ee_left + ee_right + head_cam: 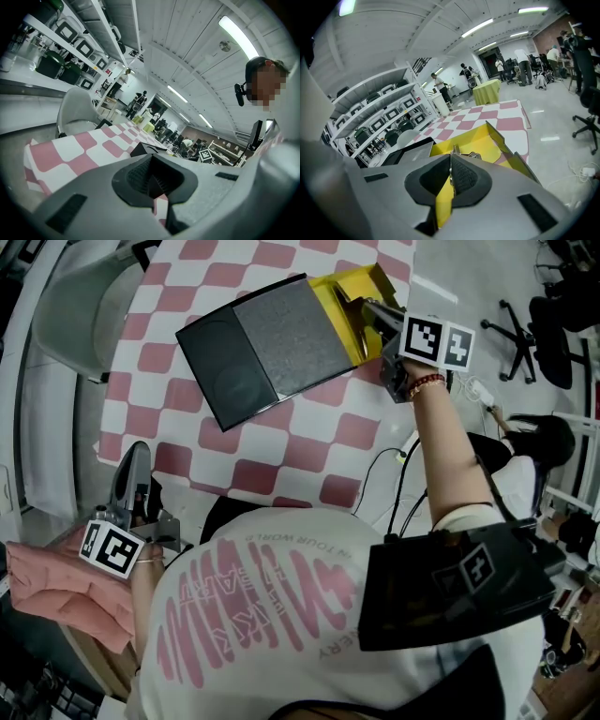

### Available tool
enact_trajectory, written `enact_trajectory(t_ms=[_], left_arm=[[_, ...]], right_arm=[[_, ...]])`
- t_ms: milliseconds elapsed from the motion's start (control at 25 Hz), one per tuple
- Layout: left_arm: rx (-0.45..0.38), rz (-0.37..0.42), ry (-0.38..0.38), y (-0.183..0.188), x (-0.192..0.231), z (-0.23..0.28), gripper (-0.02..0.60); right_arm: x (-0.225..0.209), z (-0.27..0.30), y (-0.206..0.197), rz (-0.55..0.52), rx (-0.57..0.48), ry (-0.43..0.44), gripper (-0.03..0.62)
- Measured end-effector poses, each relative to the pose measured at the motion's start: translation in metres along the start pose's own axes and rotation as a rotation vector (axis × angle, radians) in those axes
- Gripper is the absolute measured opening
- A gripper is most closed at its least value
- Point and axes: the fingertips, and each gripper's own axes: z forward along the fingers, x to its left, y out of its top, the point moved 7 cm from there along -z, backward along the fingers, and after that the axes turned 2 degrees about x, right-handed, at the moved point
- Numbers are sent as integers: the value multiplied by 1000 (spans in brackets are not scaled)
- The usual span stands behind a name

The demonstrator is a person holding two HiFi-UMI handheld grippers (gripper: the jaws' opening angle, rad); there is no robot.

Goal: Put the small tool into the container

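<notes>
In the head view a yellow open container (pixel 339 322) stands at the far right of the checkered table (pixel 309 442), next to a black case (pixel 225 371) with a grey foam panel (pixel 295 334). My right gripper (pixel 364 306) reaches over the container's inside, shut on a small thin metal tool (pixel 453 151) whose tip sticks out past the pads above the yellow floor (pixel 490 146). My left gripper (pixel 138 454) hangs low by the table's near left edge, jaws together and empty. In the left gripper view its pads (pixel 140 180) meet, and the cloth (pixel 79 150) lies beyond.
A grey chair (pixel 84 306) stands at the table's far left, and a pink cloth (pixel 56 587) lies below my left hand. Cables (pixel 398 474) hang off the right edge. A black office chair (pixel 553 329) and a seated person (pixel 539 442) are on the right.
</notes>
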Motion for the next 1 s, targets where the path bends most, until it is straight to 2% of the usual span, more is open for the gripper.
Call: enact_trajectory(t_ms=[640,1000], left_arm=[[1,6,3,-5,3,-5,8],[1,2,14,-7,10,-11,8]], right_arm=[[-2,7,0,-21,45,-29,11],[-6,10,1,-22,72,-77,11]])
